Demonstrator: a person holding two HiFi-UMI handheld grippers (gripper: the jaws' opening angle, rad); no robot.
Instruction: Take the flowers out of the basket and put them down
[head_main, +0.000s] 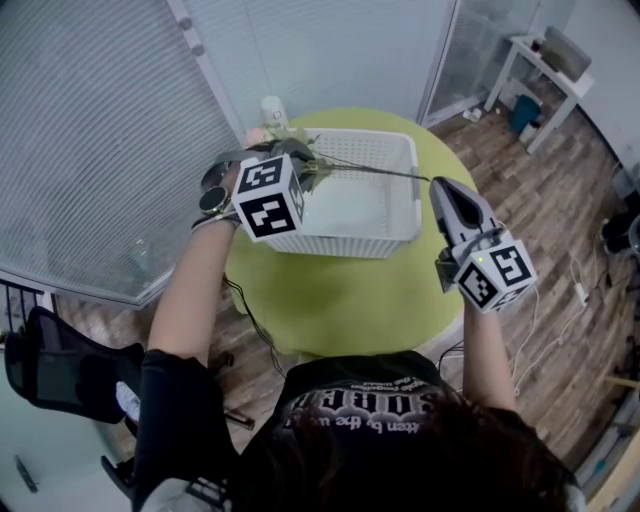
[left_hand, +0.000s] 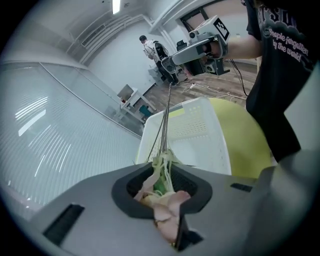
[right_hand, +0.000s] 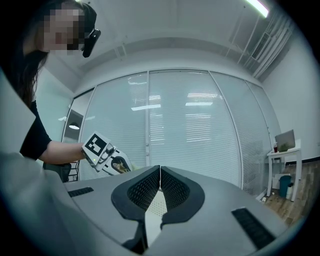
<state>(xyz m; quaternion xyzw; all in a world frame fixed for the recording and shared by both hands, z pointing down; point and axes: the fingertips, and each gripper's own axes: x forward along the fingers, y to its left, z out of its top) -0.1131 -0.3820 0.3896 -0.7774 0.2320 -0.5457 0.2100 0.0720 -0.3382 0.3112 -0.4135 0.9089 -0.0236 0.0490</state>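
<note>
My left gripper (head_main: 290, 152) hangs above the left end of the white basket (head_main: 350, 243), shut on the flowers (head_main: 308, 168). In the left gripper view the pink and green flower heads (left_hand: 167, 205) are bunched between that gripper's (left_hand: 163, 192) jaws. The thin stems (left_hand: 164, 125) run straight to the tips of my right gripper (left_hand: 169, 66). From the head view the stems (head_main: 380, 172) span the basket to my right gripper (head_main: 436, 183) at its right end. The right gripper (right_hand: 160, 175) has its jaws pressed together, and the stems are hidden in its own view.
The basket stands on a round green table (head_main: 340, 300). A white cup (head_main: 273, 108) stands behind the basket. Glass walls with blinds run along the left and back. A black chair (head_main: 60, 370) is at the lower left, a white side table (head_main: 545, 60) far right.
</note>
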